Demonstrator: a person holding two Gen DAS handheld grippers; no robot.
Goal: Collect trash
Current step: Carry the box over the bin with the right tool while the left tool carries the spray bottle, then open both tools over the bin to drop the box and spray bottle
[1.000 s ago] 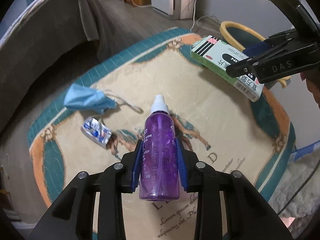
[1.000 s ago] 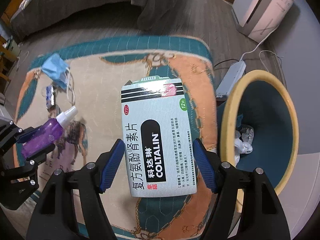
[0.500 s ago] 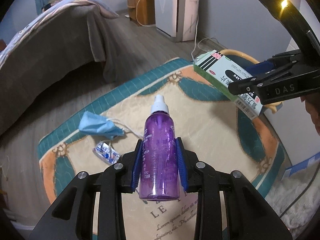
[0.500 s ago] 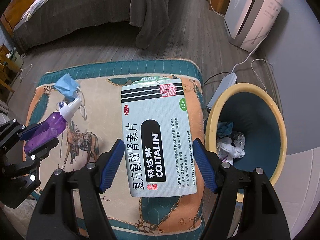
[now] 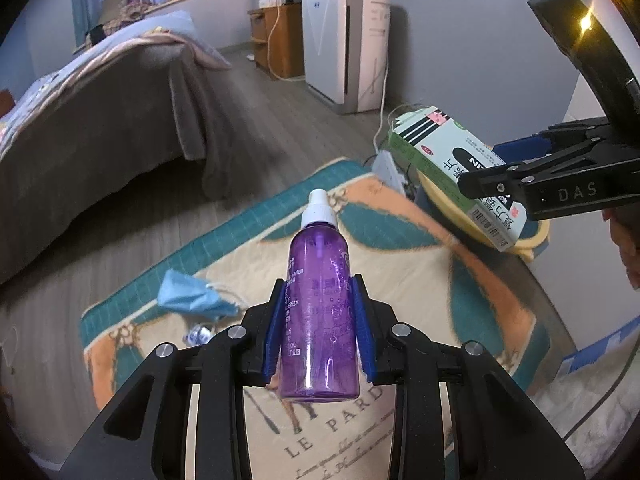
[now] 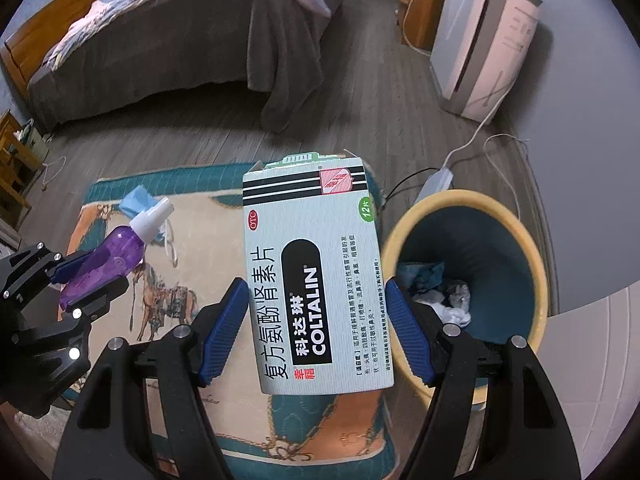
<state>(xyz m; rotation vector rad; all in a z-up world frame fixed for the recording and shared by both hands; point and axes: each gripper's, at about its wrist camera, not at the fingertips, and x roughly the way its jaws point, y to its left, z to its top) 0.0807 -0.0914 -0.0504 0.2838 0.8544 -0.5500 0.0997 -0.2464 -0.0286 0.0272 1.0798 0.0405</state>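
Left tongs (image 5: 318, 320) are gripping a purple spray bottle (image 5: 318, 312); right tongs (image 6: 316, 332) are seemingly pinching the Coltalin box (image 6: 316, 272) beside the bin (image 6: 480, 216).

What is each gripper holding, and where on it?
Left gripper: purple spray bottle, clamped across its lower body. Right gripper: medicine box, gripped by its long side edges.

A grey wood-plank floor (image 6: 192, 136) carried a patterned rug (image 5: 420, 280) with a teal border, orange corners and a cream middle printed with a horse and lettering. On the rug lay a crumpled blue face mask (image 5: 192, 294) and, just beside it, a small foil blister pack (image 5: 198, 336). Next to the rug's edge stood a yellow-rimmed teal bin (image 6: 480, 256) holding crumpled waste. A white power strip (image 6: 436, 182) lay on the boards near the bin, its cord trailing toward a white air purifier (image 6: 484, 52) that stood on the floor
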